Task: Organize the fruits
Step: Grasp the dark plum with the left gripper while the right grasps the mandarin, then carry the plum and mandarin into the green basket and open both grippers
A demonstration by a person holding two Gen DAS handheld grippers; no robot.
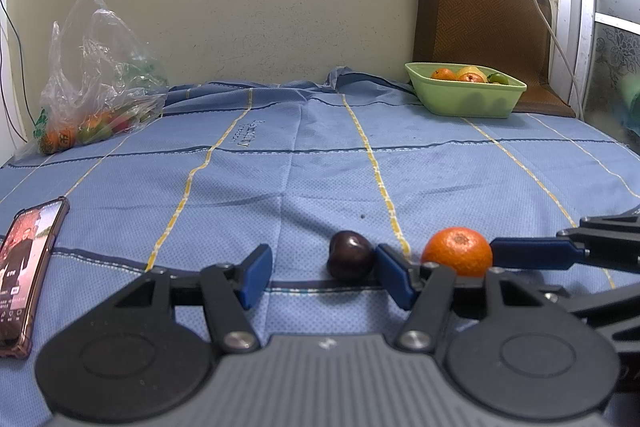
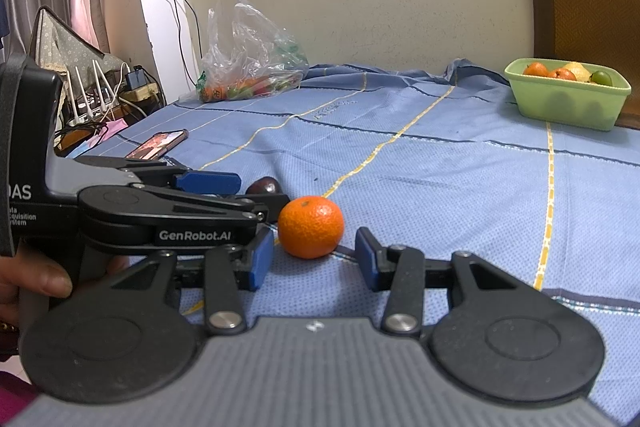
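Observation:
An orange mandarin (image 1: 457, 251) lies on the blue cloth (image 1: 304, 167) next to a dark purple fruit (image 1: 350, 255). My left gripper (image 1: 324, 277) is open; the dark fruit sits just beyond its right finger. My right gripper (image 2: 314, 259) is open with the mandarin (image 2: 311, 227) just ahead, between its fingertips, not gripped. The dark fruit (image 2: 263, 185) peeks out behind the left gripper (image 2: 240, 193) in the right wrist view. A green bowl (image 1: 466, 95) with several fruits stands at the back right; it also shows in the right wrist view (image 2: 568, 101).
A clear plastic bag (image 1: 96, 87) with more fruit lies at the back left by the wall. A phone (image 1: 24, 267) lies on the cloth at the left. A brown cushion (image 1: 484, 23) leans behind the bowl. Cables and a router (image 2: 96, 95) stand beyond the left edge.

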